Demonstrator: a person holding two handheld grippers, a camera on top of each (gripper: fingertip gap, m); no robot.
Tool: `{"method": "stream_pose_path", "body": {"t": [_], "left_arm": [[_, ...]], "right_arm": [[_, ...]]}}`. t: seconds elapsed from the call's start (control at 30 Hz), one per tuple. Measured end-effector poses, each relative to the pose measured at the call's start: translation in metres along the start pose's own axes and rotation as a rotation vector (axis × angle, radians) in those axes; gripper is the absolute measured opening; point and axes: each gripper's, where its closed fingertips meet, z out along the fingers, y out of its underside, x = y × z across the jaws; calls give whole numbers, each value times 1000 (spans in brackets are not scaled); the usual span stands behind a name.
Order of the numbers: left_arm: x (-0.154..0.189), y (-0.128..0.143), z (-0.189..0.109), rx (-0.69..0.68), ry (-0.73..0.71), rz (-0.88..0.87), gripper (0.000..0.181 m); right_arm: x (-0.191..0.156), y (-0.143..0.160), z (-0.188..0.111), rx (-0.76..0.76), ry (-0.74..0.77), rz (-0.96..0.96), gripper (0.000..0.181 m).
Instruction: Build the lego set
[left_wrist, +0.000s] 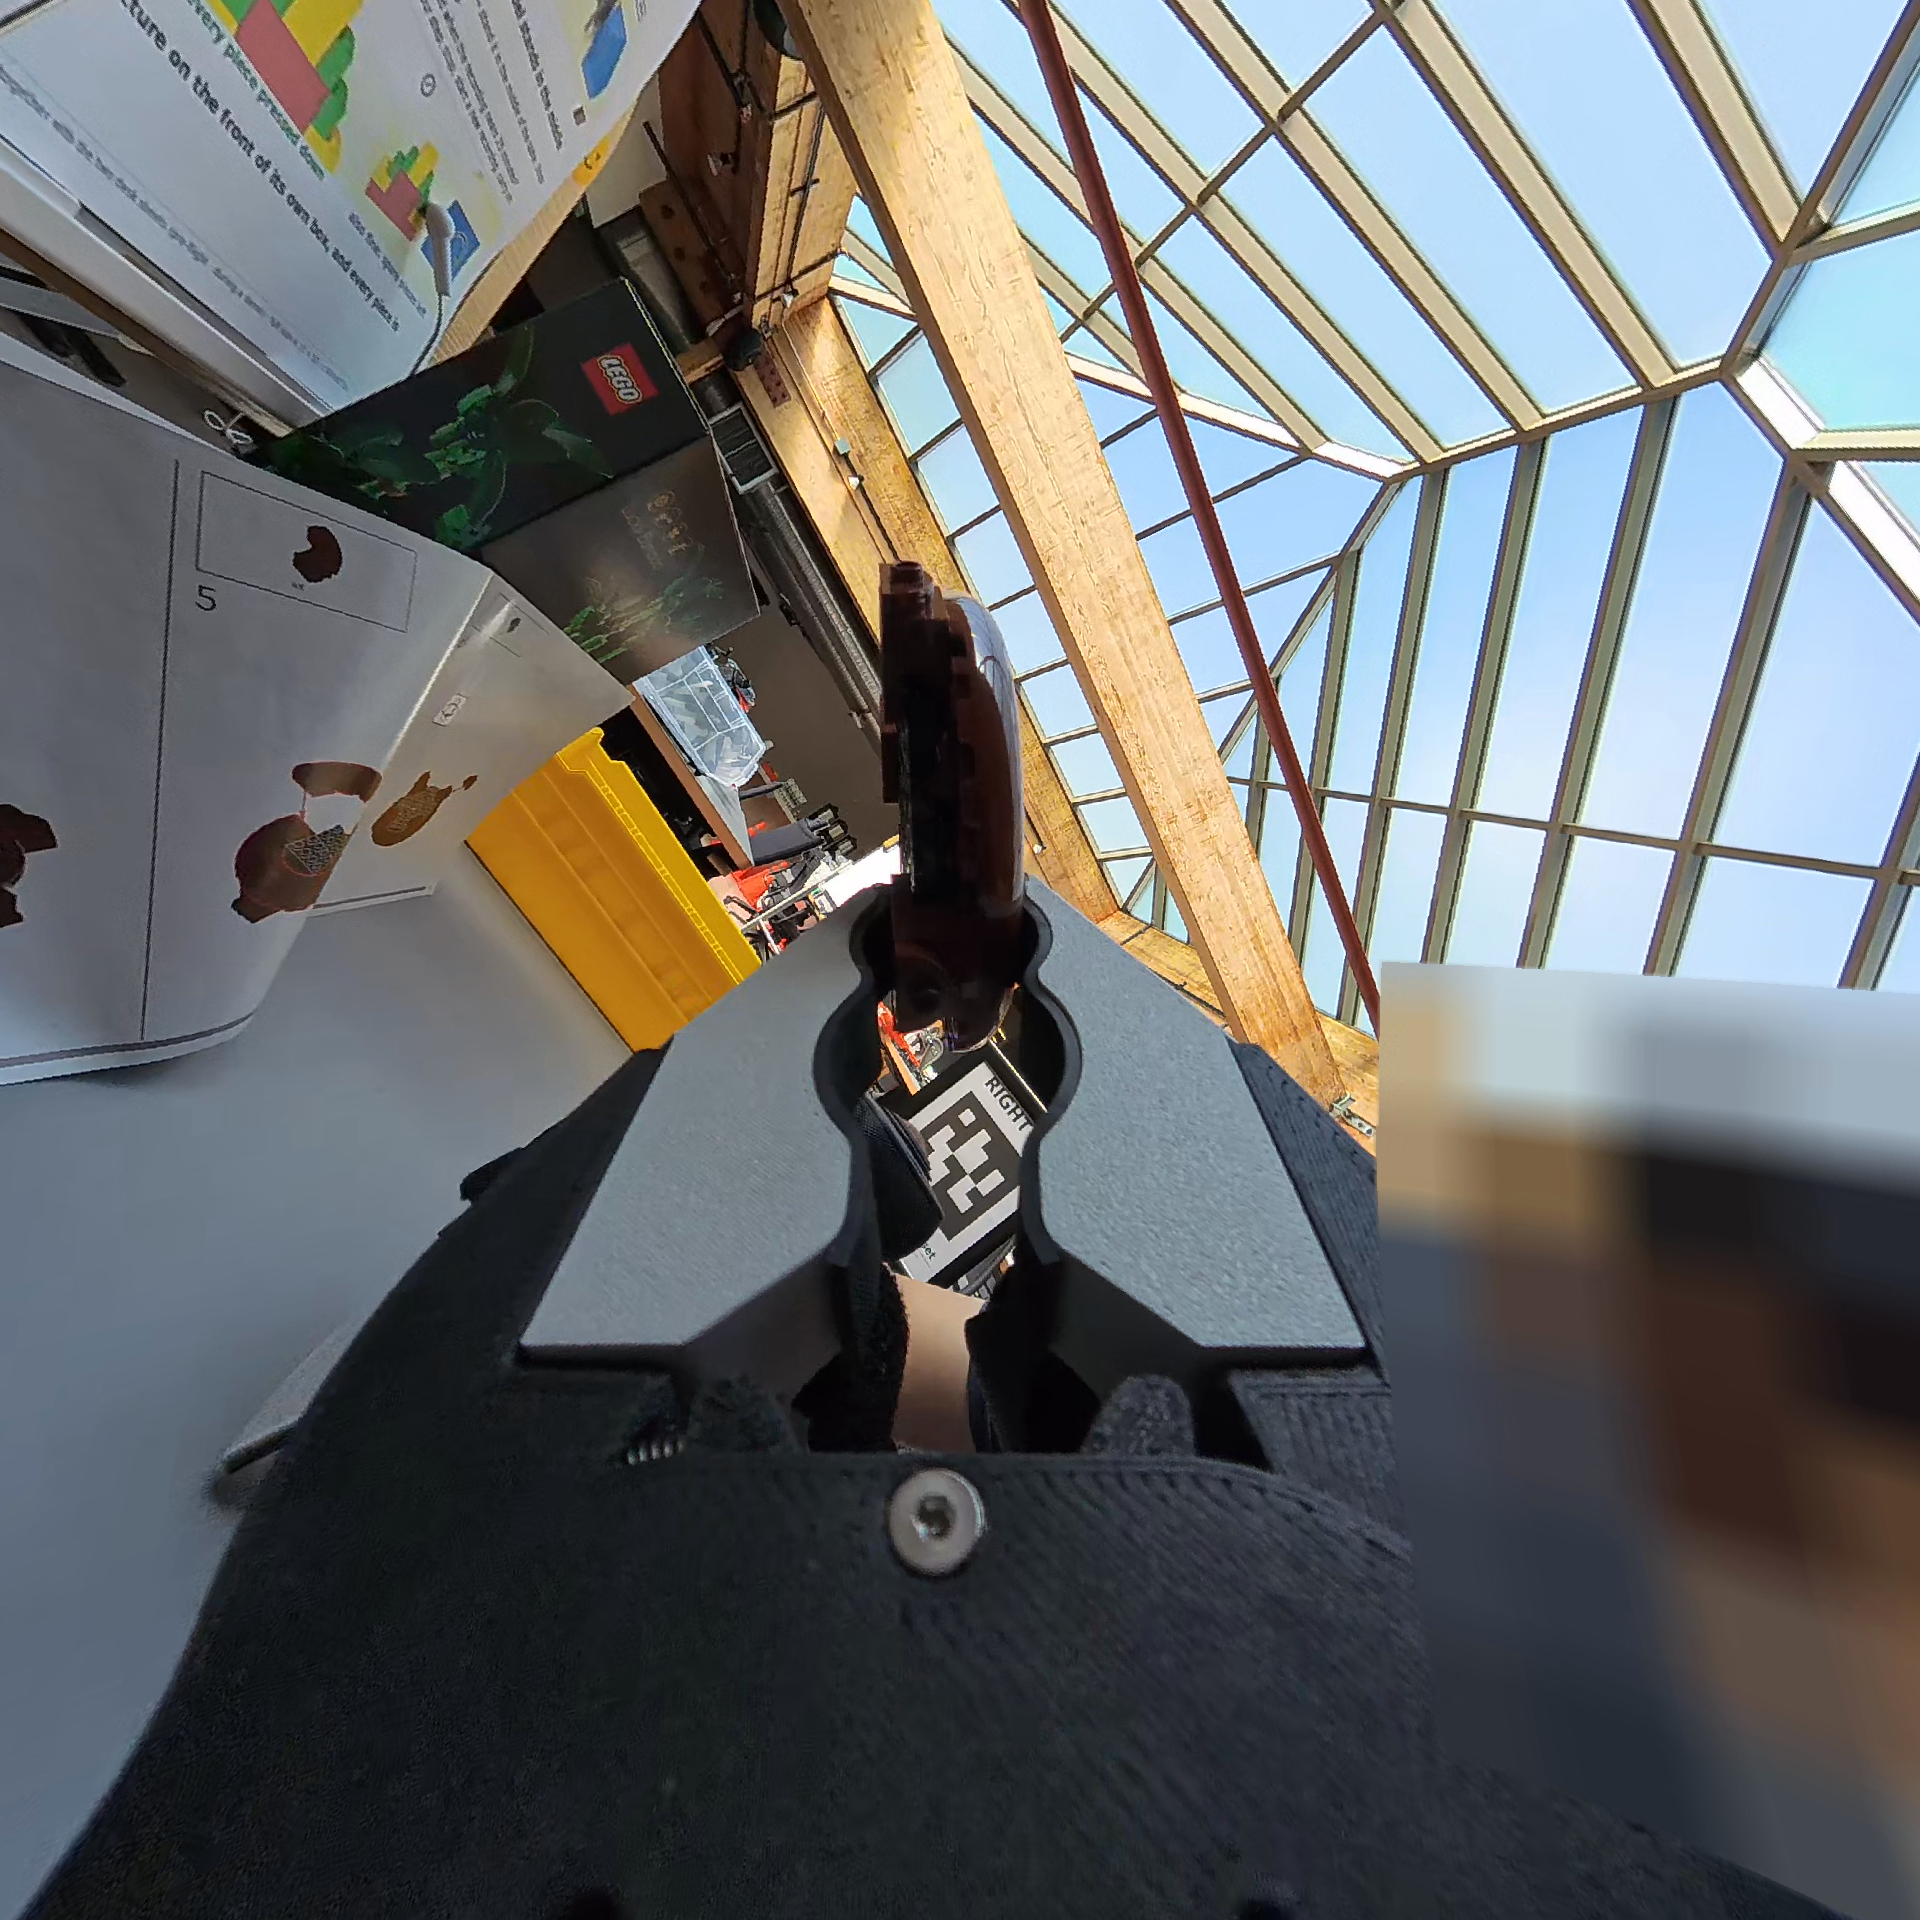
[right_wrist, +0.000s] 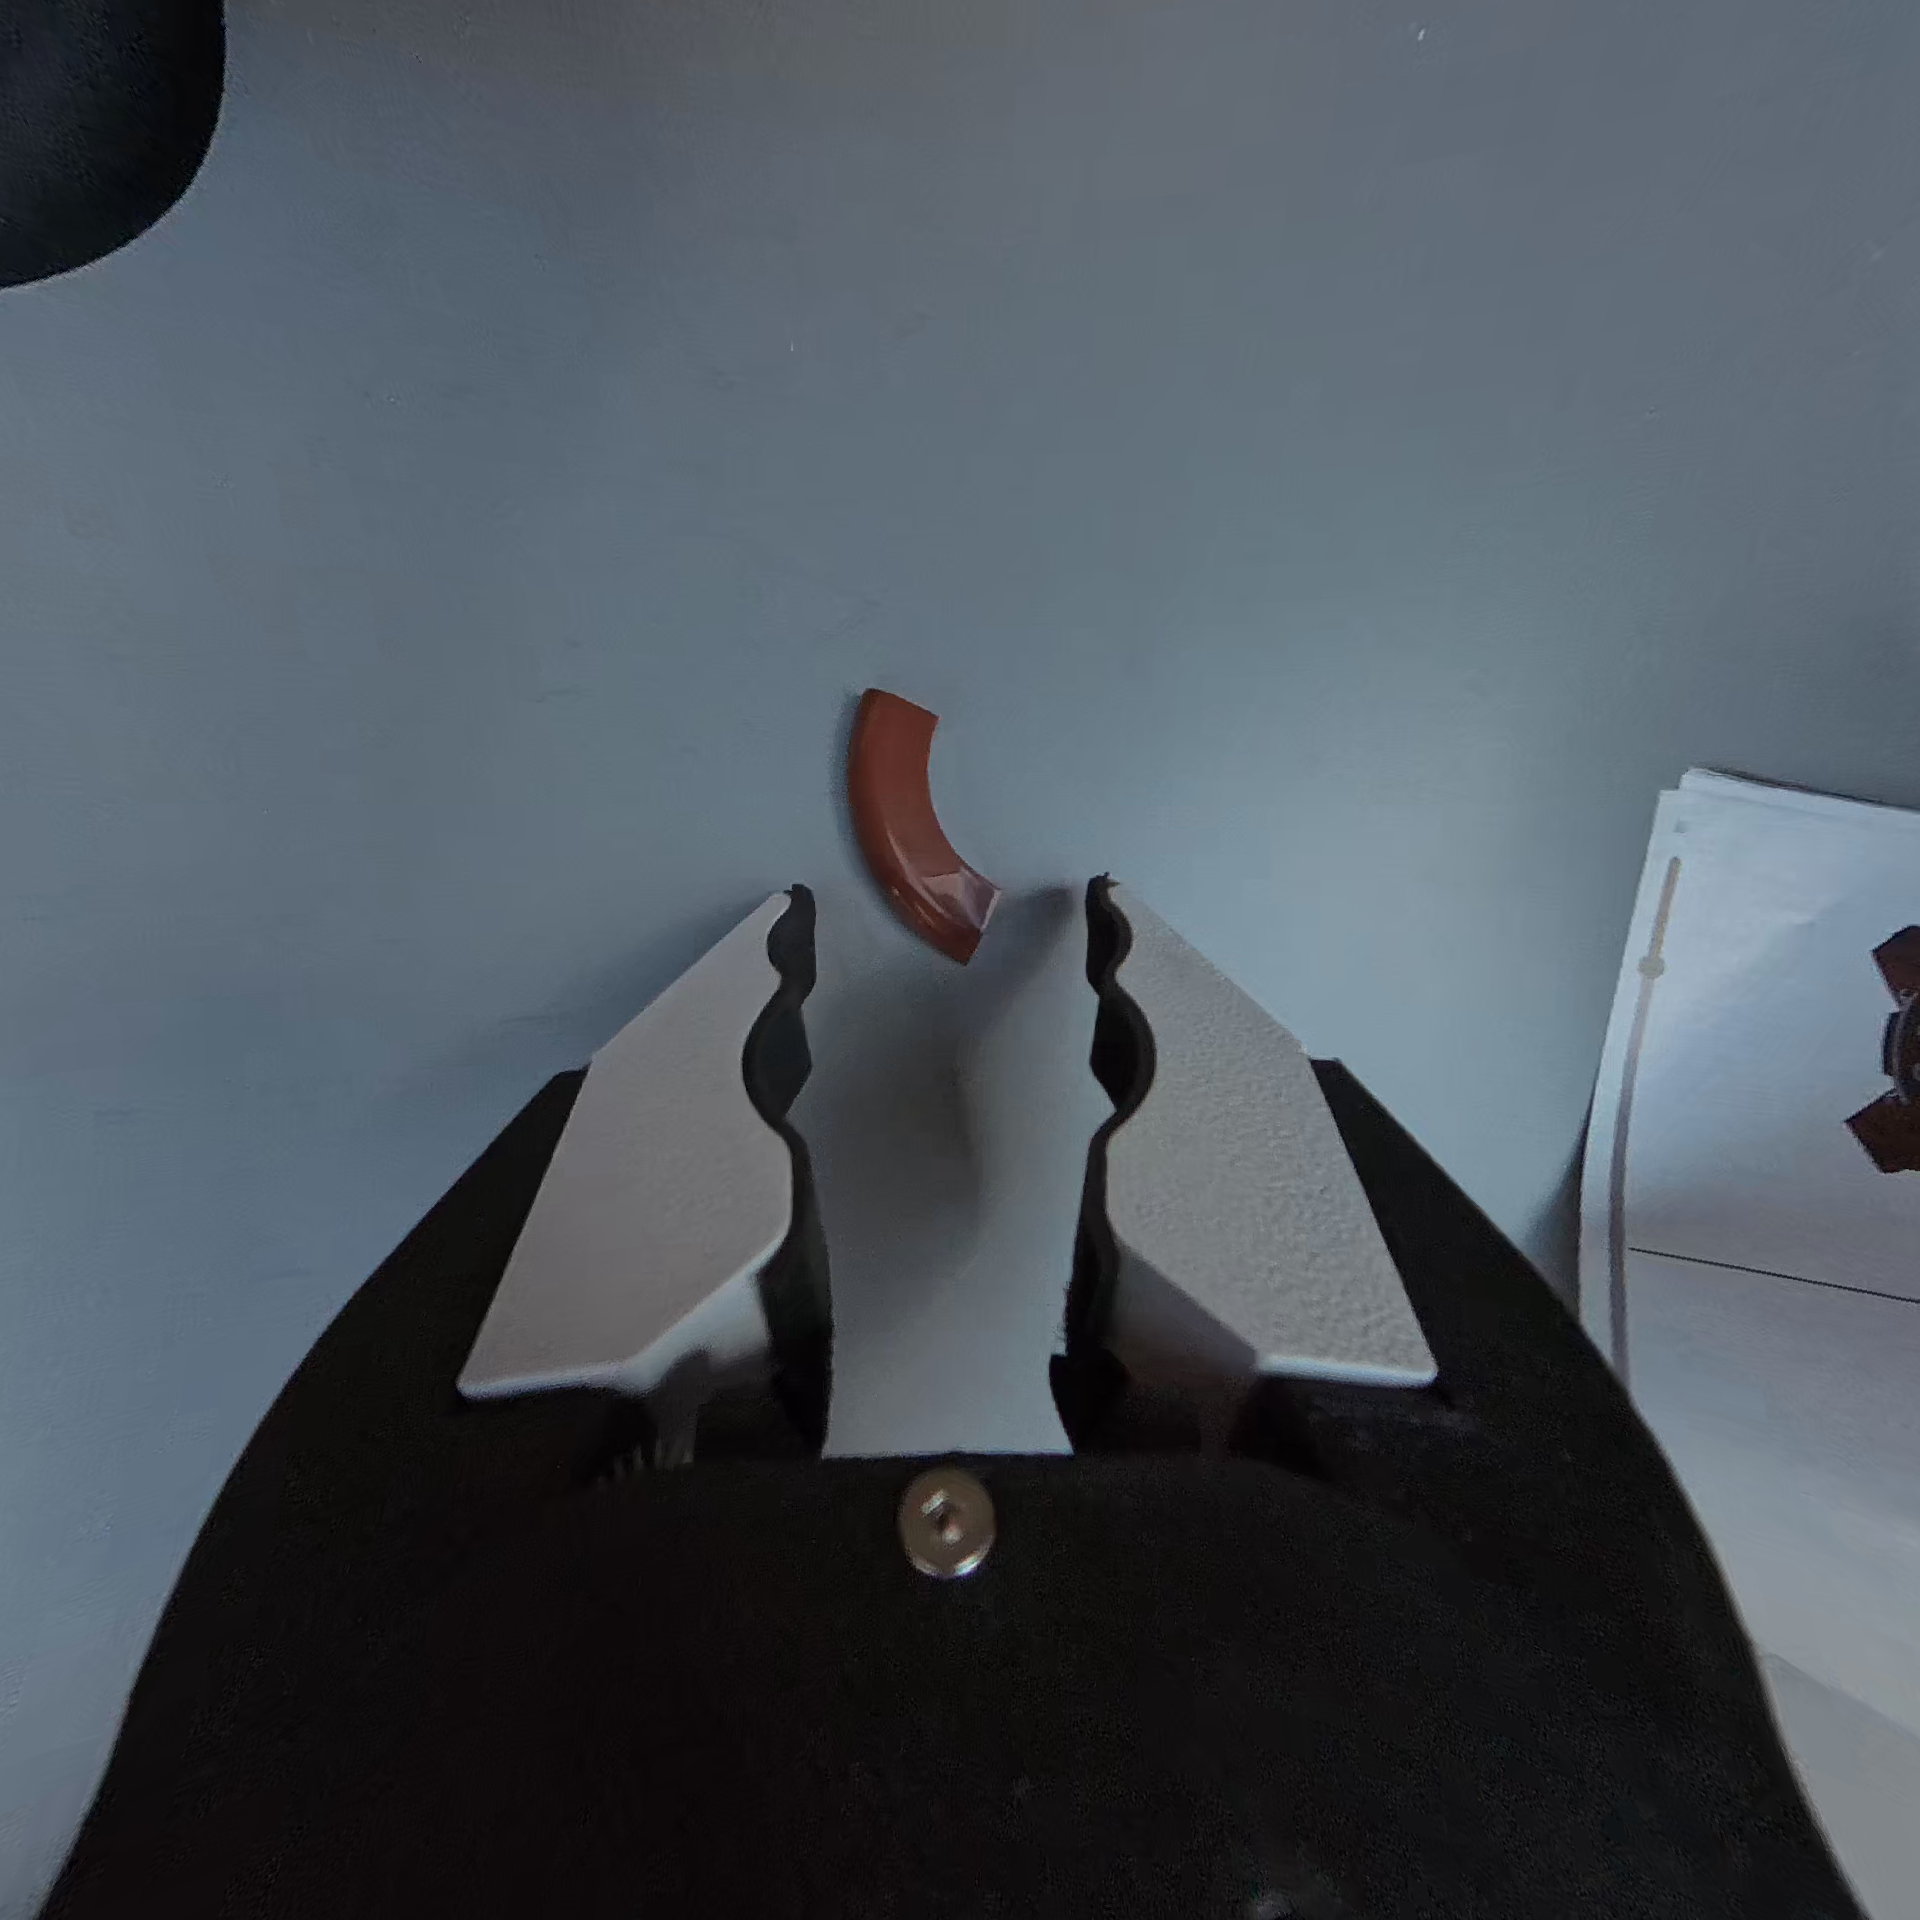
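My left gripper (left_wrist: 951, 971) is clamped on the dark brown assembly (left_wrist: 951, 758), pinching its lower end in the notch near the fingertips so the rest stands clear above them. I judge it is held up and tilted like this to keep its studded face free for the next piece.

My right gripper (right_wrist: 945, 899) has its jaws spread wide and holds nothing. It points down at the grey table (right_wrist: 520, 520), where the curved brown piece (right_wrist: 904, 821) lies flat, its near end just ahead of the tips and roughly centred in the gap. It looks lined up for a pick, though the piece lies low, so the fingers may have to reach the tabletop.

Further out, on the left view, the instruction booklet (left_wrist: 208, 727) lies open beside a yellow bin (left_wrist: 613, 873) and the set's dark box (left_wrist: 540, 436). More instruction pages (right_wrist: 1766, 1039) sit at the right view's edge.
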Motion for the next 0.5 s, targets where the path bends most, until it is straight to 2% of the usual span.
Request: {"method": "stream_pose_path", "body": {"t": [0.03, 0.13, 0.3, 0.5], "left_arm": [[0, 0, 0, -1, 1, 0, 18], [0, 0, 0, -3, 4, -3, 18], [-1, 1, 0, -7, 2, -4, 18], [-22, 9, 0, -63, -78, 1, 19]], "right_arm": [[-1, -7, 1, 30, 18, -47, 52], [-8, -17, 5, 65, 38, -150, 39], [-16, -11, 9, 29, -32, -109, 16], [-9, -11, -5, 5, 42, -197, 16]]}}
